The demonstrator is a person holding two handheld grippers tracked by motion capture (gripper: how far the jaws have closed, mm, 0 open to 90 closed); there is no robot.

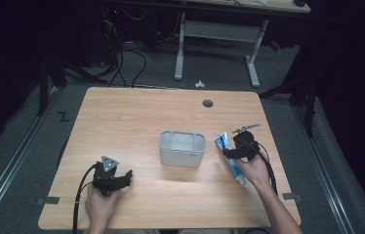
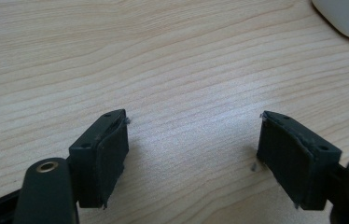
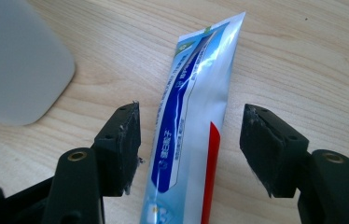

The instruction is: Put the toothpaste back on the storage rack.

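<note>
Right gripper view: right claw point(image 3: 191, 149) spread wide around the toothpaste tube point(image 3: 193, 126) lying flat on the table point(image 3: 303, 60); probably lower squarely before squeezing mid-tube. Left claw point(image 2: 193, 154) open, empty

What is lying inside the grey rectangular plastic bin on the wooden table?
Inside the grey rectangular plastic bin, the high view shows pale walls and nothing lying there. The near wall hides part of its floor.

A wooden table point(image 1: 136, 117) bears a grey bin point(image 1: 182, 148) and toothpaste tube point(image 1: 230, 155).
</note>
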